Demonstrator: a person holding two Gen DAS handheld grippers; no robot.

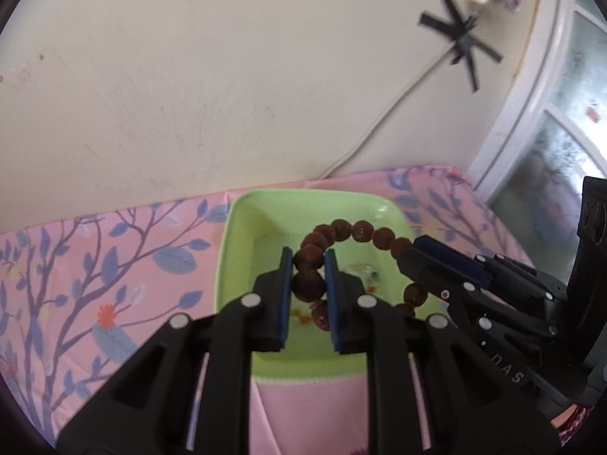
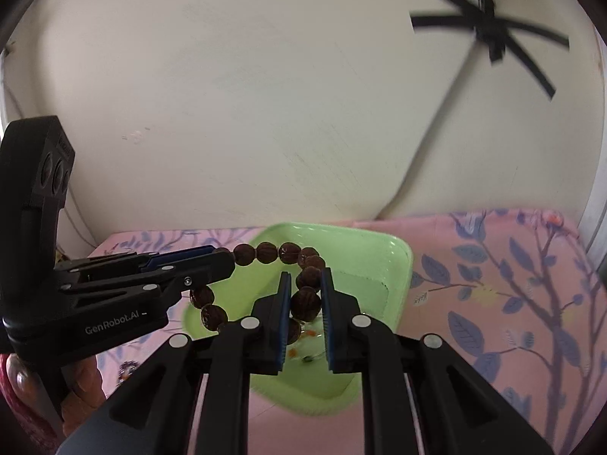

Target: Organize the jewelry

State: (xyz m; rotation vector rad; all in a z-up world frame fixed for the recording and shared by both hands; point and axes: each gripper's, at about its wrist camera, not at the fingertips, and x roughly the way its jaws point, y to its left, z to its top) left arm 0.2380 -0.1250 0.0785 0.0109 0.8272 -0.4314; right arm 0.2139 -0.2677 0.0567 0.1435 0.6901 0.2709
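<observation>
A bracelet of large brown beads (image 1: pixel 360 230) hangs stretched between both grippers above a light green tray (image 1: pixel 242 235). My left gripper (image 1: pixel 309 265) is shut on beads at one end of the loop. My right gripper (image 1: pixel 411 252) enters from the right and grips the other side. In the right wrist view my right gripper (image 2: pixel 306 284) is shut on the beads (image 2: pixel 265 252), and my left gripper (image 2: pixel 224 259) comes in from the left, over the tray (image 2: pixel 394 261). A small item with orange bits (image 2: pixel 303 335) lies in the tray.
The tray sits on a pink cloth with blue branch and leaf print (image 1: pixel 114 265). A cream wall (image 1: pixel 227 76) stands just behind, with a cable and black tape cross (image 1: pixel 461 43). A white-framed window (image 1: pixel 550 144) is at the right.
</observation>
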